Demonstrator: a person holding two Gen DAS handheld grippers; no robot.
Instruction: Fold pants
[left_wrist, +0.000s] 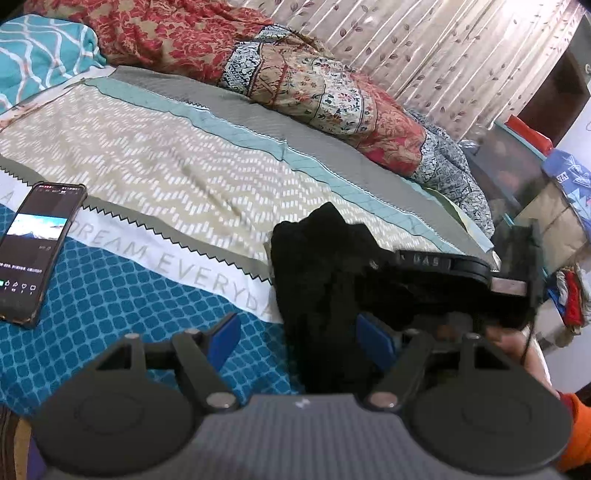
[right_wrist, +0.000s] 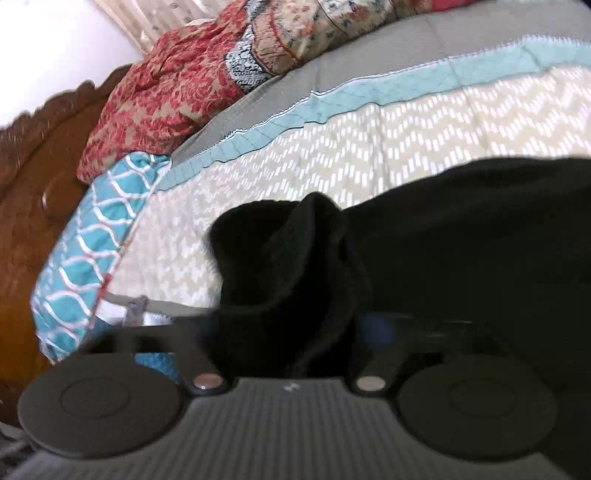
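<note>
Left view: the left gripper (left_wrist: 299, 339) is spread wide and pinches nothing. The black pants (left_wrist: 325, 266) lie bunched on the bed (left_wrist: 155, 158), partly between its blue pads (left_wrist: 225, 338). The right gripper (left_wrist: 461, 273) sits on the pants. A phone (left_wrist: 33, 251) lies well to the side.

Right view: the pants (right_wrist: 424, 240) fill the front. It is blurry and dark, so I cannot tell if this gripper (right_wrist: 291, 328) pinches them.

To fold well, grab one edge with each gripper, then pull the cloth flat first.

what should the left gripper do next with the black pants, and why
Probably close the left gripper on the black pants: its blue pads stand apart with bunched cloth between them, so it holds nothing yet.
</note>
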